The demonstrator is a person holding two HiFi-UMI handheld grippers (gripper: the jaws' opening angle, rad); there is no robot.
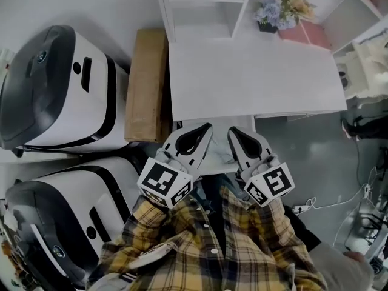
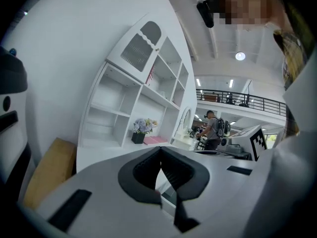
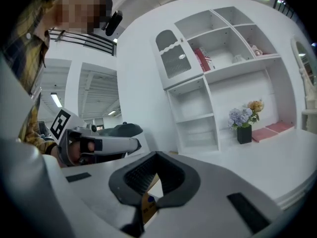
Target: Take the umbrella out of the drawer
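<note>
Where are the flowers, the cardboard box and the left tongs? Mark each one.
flowers (image 1: 280, 10), head view, on the blooms.
cardboard box (image 1: 147, 83), head view, middle of its top face.
left tongs (image 1: 207, 128), head view, at the closed tips.

Before you stands a white desk against a white wall, with white open shelves and potted flowers on it. A brown cardboard box stands just beside it; the floor is grey.
</note>
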